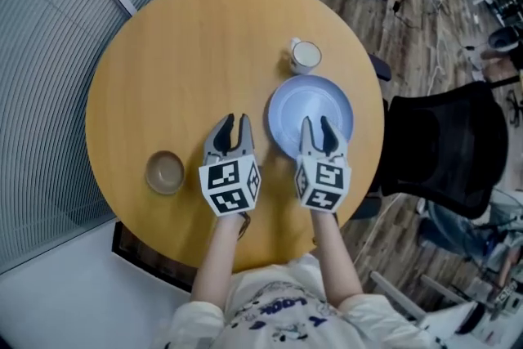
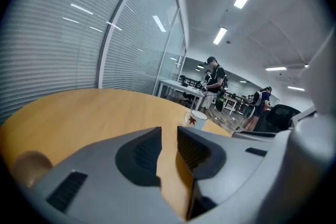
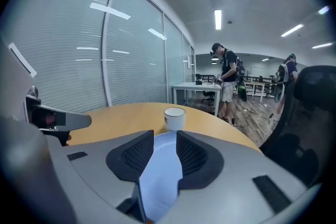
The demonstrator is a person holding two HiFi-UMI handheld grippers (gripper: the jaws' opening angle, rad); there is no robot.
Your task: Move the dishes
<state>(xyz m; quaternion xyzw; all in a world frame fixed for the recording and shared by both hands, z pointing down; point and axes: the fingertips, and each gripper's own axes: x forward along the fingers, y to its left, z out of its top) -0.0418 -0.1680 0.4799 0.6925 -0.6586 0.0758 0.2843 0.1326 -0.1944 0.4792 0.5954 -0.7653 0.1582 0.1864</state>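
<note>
A pale blue plate [image 1: 315,104] lies on the right side of the round wooden table [image 1: 180,53]. Just beyond it stands a white cup [image 1: 306,55]. A small brown bowl [image 1: 165,172] sits near the table's front left. My right gripper [image 1: 316,127] is open and hovers over the plate's near edge; in the right gripper view the plate [image 3: 164,168] shows through the gap and the cup [image 3: 174,117] stands ahead. My left gripper [image 1: 236,125] is open and empty over bare wood, left of the plate. The left gripper view shows the cup [image 2: 197,118] ahead and the bowl [image 2: 29,162] at far left.
A black office chair [image 1: 445,147] stands close against the table's right edge. A glass wall with blinds [image 1: 49,4] runs along the left. A white desk [image 3: 197,86] and standing people [image 3: 227,78] are farther back on the wood floor.
</note>
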